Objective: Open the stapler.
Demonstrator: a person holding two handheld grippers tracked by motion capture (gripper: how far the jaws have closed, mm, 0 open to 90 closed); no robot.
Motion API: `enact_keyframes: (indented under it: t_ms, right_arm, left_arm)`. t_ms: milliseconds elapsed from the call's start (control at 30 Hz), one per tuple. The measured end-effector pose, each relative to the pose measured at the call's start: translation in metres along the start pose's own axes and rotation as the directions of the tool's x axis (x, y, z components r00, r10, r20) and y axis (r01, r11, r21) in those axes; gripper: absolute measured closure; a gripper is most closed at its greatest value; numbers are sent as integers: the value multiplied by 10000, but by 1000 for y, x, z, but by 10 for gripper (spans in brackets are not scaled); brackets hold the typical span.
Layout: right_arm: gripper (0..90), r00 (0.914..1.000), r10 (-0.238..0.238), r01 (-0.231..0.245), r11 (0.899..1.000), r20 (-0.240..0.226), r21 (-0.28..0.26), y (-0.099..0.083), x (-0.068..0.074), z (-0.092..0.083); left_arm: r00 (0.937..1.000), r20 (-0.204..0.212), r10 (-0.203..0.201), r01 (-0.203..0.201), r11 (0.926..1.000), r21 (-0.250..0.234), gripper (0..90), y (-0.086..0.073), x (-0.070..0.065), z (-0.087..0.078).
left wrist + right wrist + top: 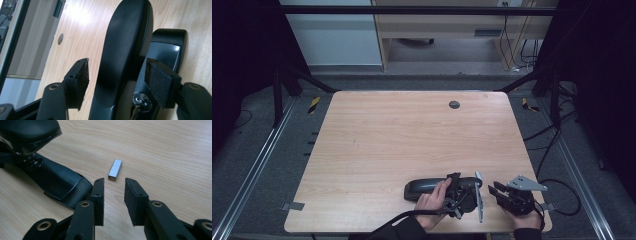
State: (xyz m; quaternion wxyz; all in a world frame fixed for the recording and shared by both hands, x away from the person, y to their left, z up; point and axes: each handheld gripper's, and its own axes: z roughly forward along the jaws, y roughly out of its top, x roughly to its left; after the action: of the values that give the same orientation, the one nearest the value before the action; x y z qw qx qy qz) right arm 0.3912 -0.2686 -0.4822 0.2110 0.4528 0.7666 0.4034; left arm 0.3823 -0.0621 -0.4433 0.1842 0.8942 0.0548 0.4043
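A black stapler (422,188) lies near the table's front edge, its upper arm (122,50) lifted off the base (165,50). My left gripper (451,186) reaches over it from the right. In the left gripper view the gripper (117,80) has its jaws on either side of the upper arm, and a gap shows beside the left pad (82,82). A short strip of silver staples (115,169) rests on the wood. My right gripper (114,195) hovers just short of it, jaws narrowly apart with nothing between them. The stapler (57,182) lies to its left there.
The light wooden table (412,135) has a round cable hole (454,104) at the back. Both hands work close to the front edge (412,231). Cables (562,200) trail off the right side, and dark metal frame rails (257,165) flank the table.
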Motion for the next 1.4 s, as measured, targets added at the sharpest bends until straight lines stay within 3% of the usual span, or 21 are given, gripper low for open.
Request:
enact_keyframes:
  t_ms: [533, 933, 1233, 1400]
  right_arm:
    - [797, 9981, -13, 21, 9999, -608, 126, 1, 8, 6]
    - [900, 9894, -71, 104, 9997, -1453, 217, 3, 16, 15]
    - [900, 9856, 176, -160, 9998, -1683, 108, 3, 16, 17]
    - [900, 9822, 93, -55, 9998, -1878, 206, 3, 20, 22]
  left_arm:
    - [9998, -156, 74, -72, 9999, 125, 436, 3, 1, 7]
    - [9999, -87, 103, -101, 9997, 241, 469, 4, 0, 11]
    - [9996, -207, 191, -183, 9992, 355, 513, 4, -3, 15]
    - [9990, -312, 304, -293, 9989, 368, 522, 4, -4, 14]
